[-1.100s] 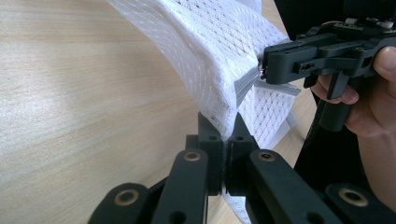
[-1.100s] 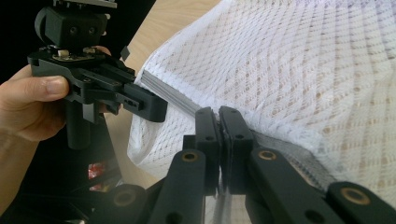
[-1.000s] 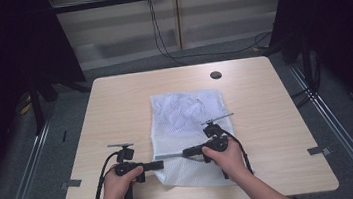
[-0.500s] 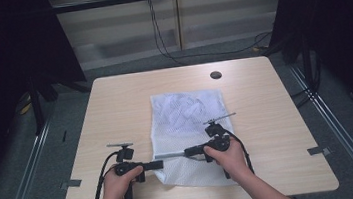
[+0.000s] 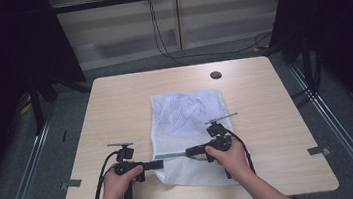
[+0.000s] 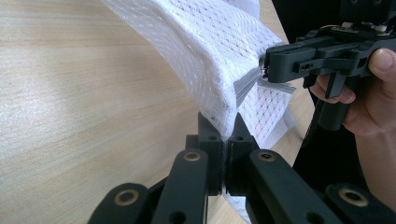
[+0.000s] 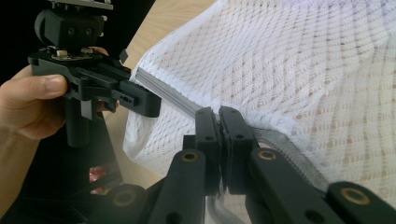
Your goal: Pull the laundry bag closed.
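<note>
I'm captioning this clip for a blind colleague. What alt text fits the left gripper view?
The left gripper is shut on the edge of a white mesh bag, lifting it off a light wooden table. At right, a hand holds the right gripper, clamped on the bag's grey zipper strip.

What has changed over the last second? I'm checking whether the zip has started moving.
Nothing visibly changed. The left gripper and right gripper stay shut on the white mesh laundry bag at its grey zip strip, on the light wooden table.
</note>
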